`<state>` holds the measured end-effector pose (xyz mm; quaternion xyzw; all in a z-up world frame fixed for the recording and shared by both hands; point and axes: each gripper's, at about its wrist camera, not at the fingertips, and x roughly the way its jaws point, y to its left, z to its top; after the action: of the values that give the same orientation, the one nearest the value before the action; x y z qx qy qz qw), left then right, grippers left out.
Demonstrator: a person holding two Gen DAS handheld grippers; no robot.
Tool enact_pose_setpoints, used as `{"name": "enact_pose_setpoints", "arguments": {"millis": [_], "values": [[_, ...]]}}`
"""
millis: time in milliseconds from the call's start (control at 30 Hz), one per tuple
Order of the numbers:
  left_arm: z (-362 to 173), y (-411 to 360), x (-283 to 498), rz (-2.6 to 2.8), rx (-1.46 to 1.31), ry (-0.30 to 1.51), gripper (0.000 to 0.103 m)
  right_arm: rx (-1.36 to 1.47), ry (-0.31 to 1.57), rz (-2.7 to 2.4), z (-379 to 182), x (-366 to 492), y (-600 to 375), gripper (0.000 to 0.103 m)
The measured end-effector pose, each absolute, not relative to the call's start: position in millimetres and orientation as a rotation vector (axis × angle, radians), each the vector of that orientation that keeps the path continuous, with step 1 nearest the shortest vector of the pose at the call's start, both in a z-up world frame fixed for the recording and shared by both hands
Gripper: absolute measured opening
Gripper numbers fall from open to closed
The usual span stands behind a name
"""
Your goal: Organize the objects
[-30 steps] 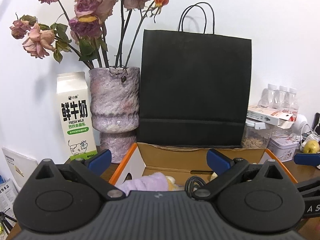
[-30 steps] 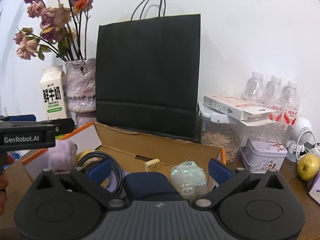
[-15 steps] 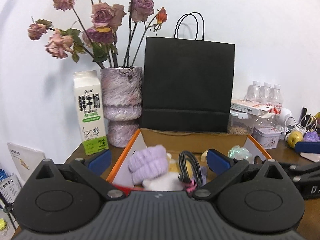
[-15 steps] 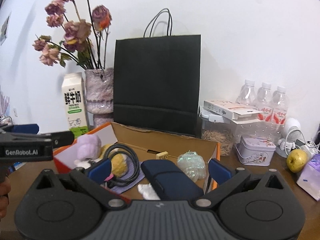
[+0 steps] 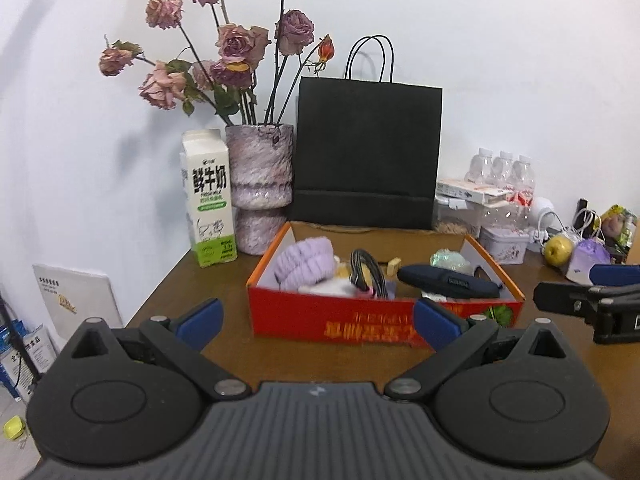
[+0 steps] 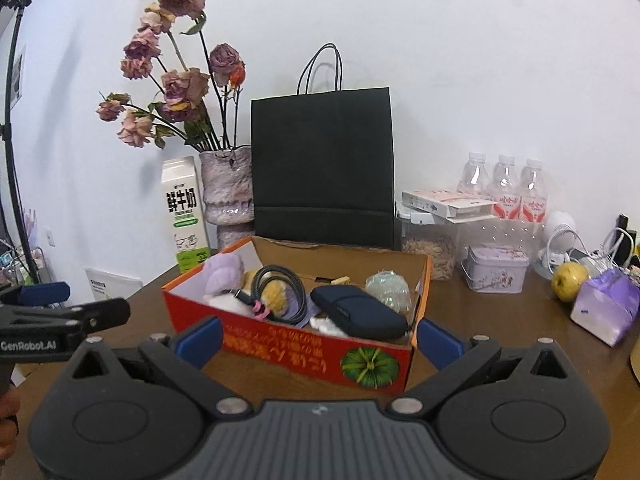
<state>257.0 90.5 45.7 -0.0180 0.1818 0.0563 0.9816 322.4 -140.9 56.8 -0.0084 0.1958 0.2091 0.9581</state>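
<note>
Wooden table [image 5: 320,364] bearing a black paper bag [image 5: 366,156] at the rear wall, with a vase [image 5: 260,184] and a milk carton [image 5: 208,196] to its left. Before the bag stands an open red cardboard box [image 6: 304,350], holding a navy pouch [image 6: 356,316], a purple plush item [image 5: 306,266], a coiled black cable [image 6: 280,284] and a clear wrapped bundle [image 6: 388,288]. Left gripper [image 5: 316,320] and right gripper [image 6: 318,338]: both spread wide and empty, held just short of the box front.

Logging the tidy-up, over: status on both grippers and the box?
Left gripper open, empty. Right gripper open, empty. Red box on table, filled: navy pouch, cable, purple plush. Nothing between grippers and box.
</note>
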Motion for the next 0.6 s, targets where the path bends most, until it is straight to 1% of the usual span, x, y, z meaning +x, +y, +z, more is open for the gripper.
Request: {"name": "enact_pose_setpoints", "arguments": {"millis": [267,600], "values": [[43.5,87.0,216.7,0.115,-0.026,0.38,0.103,-0.015,0.399,0.423,56.4,281.0,-150.2,0.103],[46.3,83.8,196.8,0.119,-0.027,0.385,0.103,-0.016,0.398,0.43,57.1,258.7,-152.9,0.103]]}}
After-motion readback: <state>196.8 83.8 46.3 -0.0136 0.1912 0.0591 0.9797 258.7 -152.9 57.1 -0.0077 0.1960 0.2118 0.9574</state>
